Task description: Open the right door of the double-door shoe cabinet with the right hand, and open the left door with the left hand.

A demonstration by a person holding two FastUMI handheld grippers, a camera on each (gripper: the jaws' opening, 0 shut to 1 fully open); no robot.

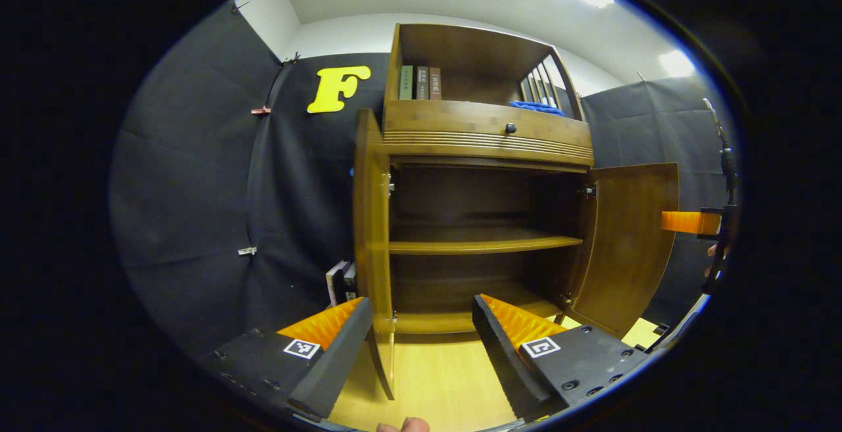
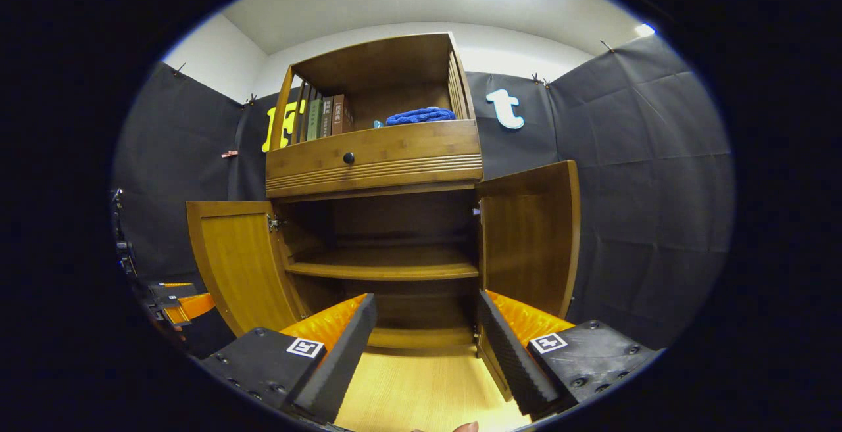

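1. The shoe cabinet (image 2: 375,156) was warm brown wood and stood on a pale wooden floor (image 2: 408,392) against the black cloth wall, straight ahead of both grippers.
2. Both lower doors stood open. In the right gripper view the left door (image 2: 240,267) swung out to the left and the right door (image 2: 529,235) swung out to the right, its lower edge just beside that gripper's right finger.
3. In the left gripper view the left door (image 1: 373,235) showed edge-on between that gripper's fingers, while the right door (image 1: 628,241) angled outward.
4. The lower compartment held one shelf (image 2: 385,267), and no object was visible on it.
5. Above the doors sat a drawer (image 2: 371,149) with a dark round knob (image 2: 348,157).
6. The open top bay held upright books (image 2: 327,118) at the left and a folded blue cloth (image 2: 421,116) at the right.
7. The left gripper (image 1: 421,327) was spread wide with the left door's edge in its gap; whether the fingers touched it could not be told.
8. The right gripper (image 2: 427,327) was spread wide, holding nothing.
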